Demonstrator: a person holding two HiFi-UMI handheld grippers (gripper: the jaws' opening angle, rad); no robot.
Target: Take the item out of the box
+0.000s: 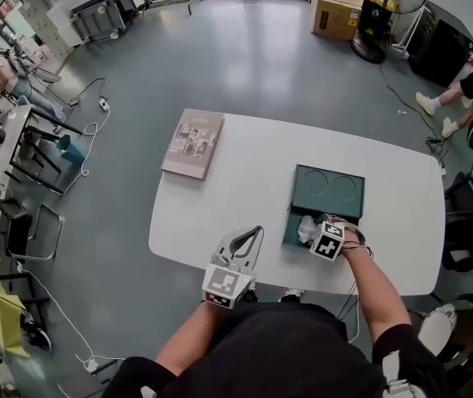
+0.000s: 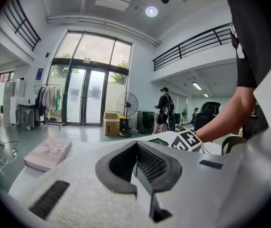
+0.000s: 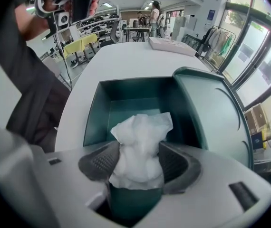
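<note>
A dark green box [image 1: 291,219] lies open on the white table [image 1: 245,164], its lid [image 1: 329,191] folded flat away from me. My right gripper [image 1: 318,227] reaches into the box from the near side. Its pads press on both sides of a white crumpled wrapped item [image 3: 141,144], which stands over the green box interior [image 3: 126,96] in the right gripper view. My left gripper [image 1: 253,234] hovers over the table's near edge, left of the box. Its fingertips meet with nothing between them [image 2: 136,144].
A book [image 1: 193,143] lies flat at the table's far left corner. A person's legs [image 1: 448,98] and a standing fan [image 1: 390,11] are off to the far right, chairs [image 1: 469,222] at the right, desks and cables on the floor at left.
</note>
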